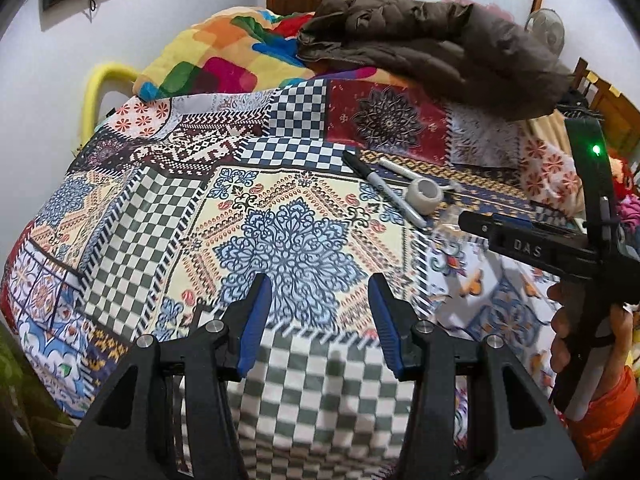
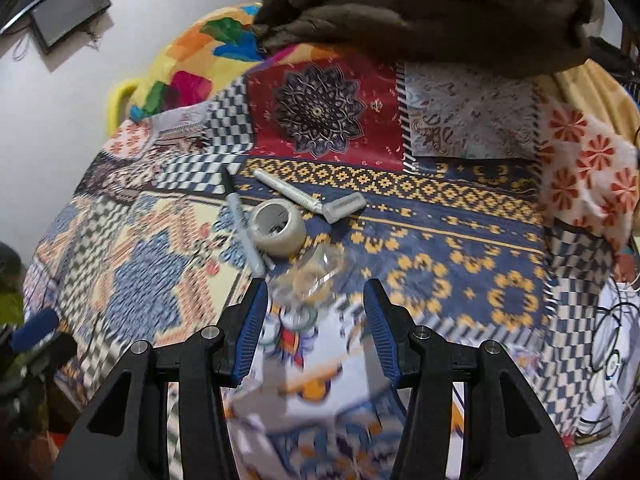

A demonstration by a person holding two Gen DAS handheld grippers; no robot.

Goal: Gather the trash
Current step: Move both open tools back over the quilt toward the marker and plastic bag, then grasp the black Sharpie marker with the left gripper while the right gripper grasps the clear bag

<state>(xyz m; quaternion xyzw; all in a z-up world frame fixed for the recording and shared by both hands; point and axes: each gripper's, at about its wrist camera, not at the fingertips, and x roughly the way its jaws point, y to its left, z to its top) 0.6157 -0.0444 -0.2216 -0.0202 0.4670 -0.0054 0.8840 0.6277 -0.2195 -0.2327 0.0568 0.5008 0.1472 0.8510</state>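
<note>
Trash on bedspread, both grippers empty above it

Wrapper (image 2: 308, 280), clear and crumpled, lies on the patchwork bedspread (image 2: 460, 248) just ahead of the right gripper (image 2: 316, 300), between the lines of its two fingers but beyond the tips; no contact is visible. Tape roll (image 2: 278, 227) sits just behind the wrapper, touching a marker (image 2: 244, 224) on its left side. Razor (image 2: 308, 196) lies beyond the roll. Brown jacket (image 2: 420, 4) is heaped at the far end of the bed, partly over a multicoloured blanket (image 2: 192, 60).

Right gripper: jaws apart, nothing between them.

Left gripper (image 1: 320, 292): jaws apart, nothing between them, over bare bedspread well left of the items. A hand (image 1: 568, 332) holds the right gripper's handle at the left view's right edge. Both views are motion-blurred.
</note>
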